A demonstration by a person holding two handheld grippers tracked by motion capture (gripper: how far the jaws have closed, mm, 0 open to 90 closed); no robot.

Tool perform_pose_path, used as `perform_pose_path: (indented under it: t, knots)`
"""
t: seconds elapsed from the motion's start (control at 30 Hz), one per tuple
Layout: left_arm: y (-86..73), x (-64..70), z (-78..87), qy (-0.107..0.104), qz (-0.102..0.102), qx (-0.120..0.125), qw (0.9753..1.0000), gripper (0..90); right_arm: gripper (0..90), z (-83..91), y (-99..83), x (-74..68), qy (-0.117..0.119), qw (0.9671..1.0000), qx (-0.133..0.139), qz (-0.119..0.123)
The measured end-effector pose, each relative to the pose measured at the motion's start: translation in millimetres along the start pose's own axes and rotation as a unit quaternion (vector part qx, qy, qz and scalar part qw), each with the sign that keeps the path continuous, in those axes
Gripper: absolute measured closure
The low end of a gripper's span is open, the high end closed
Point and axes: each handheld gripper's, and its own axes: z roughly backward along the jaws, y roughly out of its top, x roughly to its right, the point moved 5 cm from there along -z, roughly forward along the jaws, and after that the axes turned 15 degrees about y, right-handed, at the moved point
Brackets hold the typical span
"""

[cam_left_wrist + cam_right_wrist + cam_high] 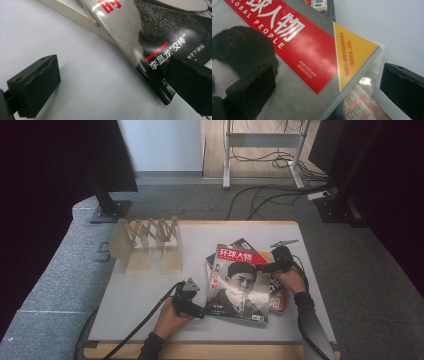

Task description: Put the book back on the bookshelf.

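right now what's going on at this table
A person is working on a pile of magazines with two tools. The left hand-held gripper sits open at the lower left corner of the top magazine, one jaw over the cover, one off its edge. The right hand-held gripper is open astride the upper right corner. The magazine lies on the pile; a wooden rack stands unused on the table.
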Motion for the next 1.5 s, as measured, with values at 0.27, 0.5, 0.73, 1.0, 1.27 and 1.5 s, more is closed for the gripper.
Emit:
perform_pose_path:
  t: [0.27, 0.5, 0.73, 1.0, 1.27, 1.5]
  knots:
    - [0.0, 0.1, -0.1, 0.001, -0.001, 0.000, 1.0000, 0.0, 9.7, -1.6, 2.9, -3.5, 0.024, 0.9997, -0.004, 0.000]
    - [-0.1, 0.6, -0.1, 0.001, -0.003, 0.000, 1.0000, 0.0, 24.4, 3.7, 5.1, -5.9, 0.019, 0.9997, 0.007, 0.012]
    - [-0.1, 0.6, 0.1, -0.001, -0.003, 0.000, 1.0000, 0.0, 54.2, 16.7, 13.5, -9.2, -0.003, 0.9993, 0.028, 0.023]
    - [0.0, -0.2, 0.6, -0.010, 0.001, 0.001, 1.0000, 0.0, 82.7, 27.5, 19.6, -16.4, -0.008, 0.9988, 0.037, 0.032]
    - [2.1, -1.7, 2.9, -0.030, -0.005, 0.007, 0.9995, 0.6, 86.0, 40.9, 30.8, -38.1, -0.002, 0.9967, 0.053, 0.061]
    - [16.7, -8.8, 10.0, -0.038, -0.025, 0.004, 0.9990, 7.0, 86.1, 53.0, 39.2, -55.0, 0.013, 0.9942, 0.072, 0.079]
